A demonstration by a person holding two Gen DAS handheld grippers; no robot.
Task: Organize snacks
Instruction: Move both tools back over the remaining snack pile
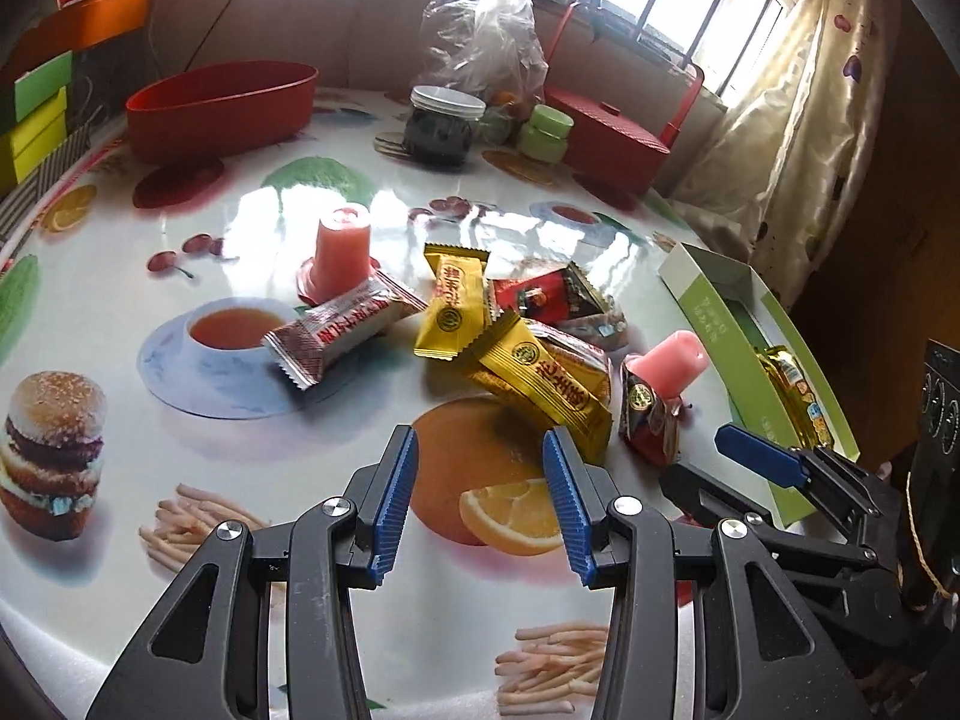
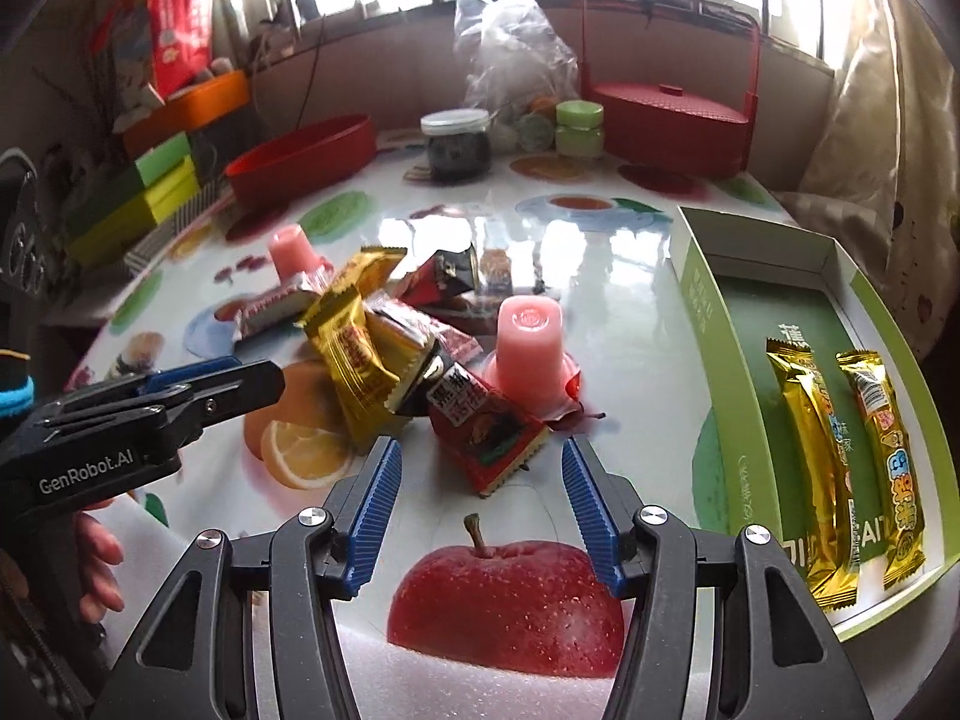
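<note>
A pile of wrapped snacks lies mid-table: yellow packets, a silver-red packet, a red packet and two pink jelly cups. An open green box at the right holds two golden bars. My left gripper hovers open and empty just short of the pile. My right gripper is open, with the red packet's near corner between its fingertips, untouched.
At the back stand a red oval tub, a dark jar with a white lid, small green jars, a clear plastic bag and a red handled basket. Coloured boxes are stacked at the left. A hand holds the left gripper.
</note>
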